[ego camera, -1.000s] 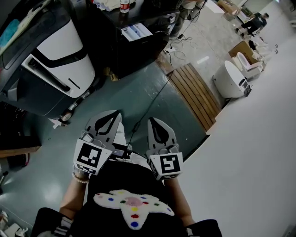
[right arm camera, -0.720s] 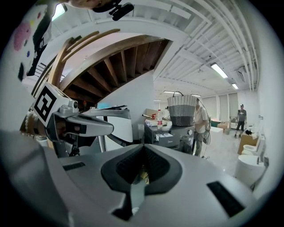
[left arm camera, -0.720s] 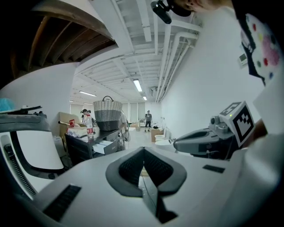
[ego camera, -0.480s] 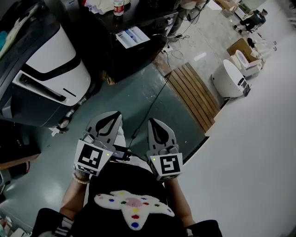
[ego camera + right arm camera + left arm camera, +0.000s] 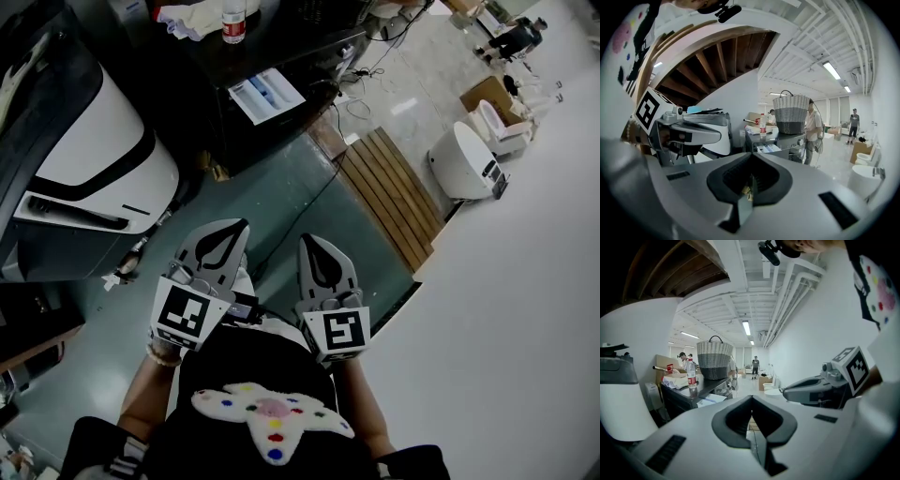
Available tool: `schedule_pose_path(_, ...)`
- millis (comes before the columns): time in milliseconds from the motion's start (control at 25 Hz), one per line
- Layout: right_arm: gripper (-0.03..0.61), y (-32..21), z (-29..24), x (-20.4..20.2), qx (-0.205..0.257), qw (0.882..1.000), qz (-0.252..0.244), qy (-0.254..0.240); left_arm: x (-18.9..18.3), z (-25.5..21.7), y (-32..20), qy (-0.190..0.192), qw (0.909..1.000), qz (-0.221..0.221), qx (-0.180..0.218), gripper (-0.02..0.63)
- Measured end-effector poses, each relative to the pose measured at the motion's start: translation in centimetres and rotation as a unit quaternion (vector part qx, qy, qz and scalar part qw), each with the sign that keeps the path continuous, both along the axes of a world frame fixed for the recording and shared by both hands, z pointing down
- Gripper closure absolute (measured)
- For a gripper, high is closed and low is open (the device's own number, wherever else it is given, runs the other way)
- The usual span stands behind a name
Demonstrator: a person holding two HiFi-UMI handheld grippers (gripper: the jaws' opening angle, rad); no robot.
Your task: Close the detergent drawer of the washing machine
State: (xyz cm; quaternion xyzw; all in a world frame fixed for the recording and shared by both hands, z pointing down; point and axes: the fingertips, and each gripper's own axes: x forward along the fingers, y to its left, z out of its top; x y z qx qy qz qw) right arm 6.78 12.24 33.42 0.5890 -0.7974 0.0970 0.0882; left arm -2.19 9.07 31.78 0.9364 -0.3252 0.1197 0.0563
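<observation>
Grey left tool [image 5: 236, 230] and right tool [image 5: 311, 244], both closed; one bottle [image 5: 233, 21].

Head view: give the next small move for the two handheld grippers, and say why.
Probably turn left and bring both toward the white-and-black appliance, apparently the washing machine. The grey left gripper and grey right gripper are shut, hold nothing, and sit close to the person's body above the grey-green floor, well apart from that appliance, so neither can reach it yet.

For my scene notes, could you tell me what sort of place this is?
Likely a test or demo hall: a washing machine, a toilet standing loose on the open floor, and bare ceiling pipes.
</observation>
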Motion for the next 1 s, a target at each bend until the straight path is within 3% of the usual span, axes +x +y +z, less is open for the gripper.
schedule_pose_path(600,0.574,-12.9,-0.8,-0.4,-0.002,0.999,0.027,0.024,-0.8,-0.6,-13.3,0.004,0.9996,0.023,0.016,0.603)
schedule_pose_path(1000,0.574,-16.3,-0.4,-1.3,-0.011,0.999,0.035,0.023,-1.3,0.1,-16.5,0.007,0.9993,0.035,0.01,0.603)
